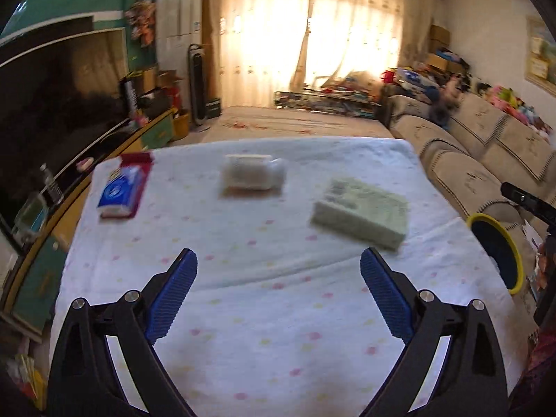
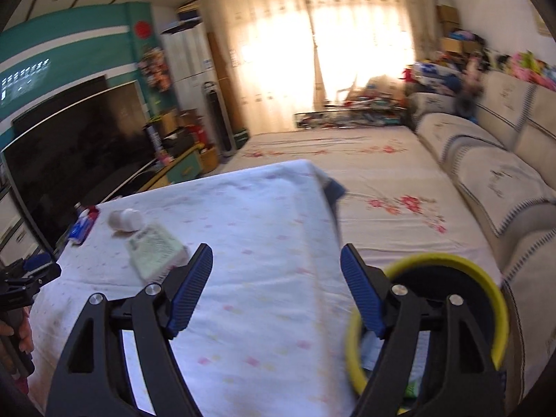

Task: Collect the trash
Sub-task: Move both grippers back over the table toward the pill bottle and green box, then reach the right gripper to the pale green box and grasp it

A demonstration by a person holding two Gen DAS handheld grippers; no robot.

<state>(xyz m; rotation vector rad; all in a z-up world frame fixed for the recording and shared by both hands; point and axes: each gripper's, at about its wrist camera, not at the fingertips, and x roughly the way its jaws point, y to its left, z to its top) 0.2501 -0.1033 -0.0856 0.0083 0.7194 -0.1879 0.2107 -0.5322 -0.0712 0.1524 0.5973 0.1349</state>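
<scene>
The desk is covered with a white cloth dotted in pink and yellow, and it serves as the landmark here. Three pieces of trash lie on its far half: a blue and red tissue pack near the far left corner, a white plastic bottle lying on its side at the far middle, and a pale green packet nearer and to the right of the bottle. All three are apart from each other.

A yellow-rimmed bin with a dark inside stands just off the desk's right edge; some light-coloured stuff shows inside it, too blurred to name.

The left gripper hangs over the near part of the desk, its blue ribbed fingers spread wide with nothing between them. The right gripper is over the desk's right side beside the bin, its fingers also apart and empty.
</scene>
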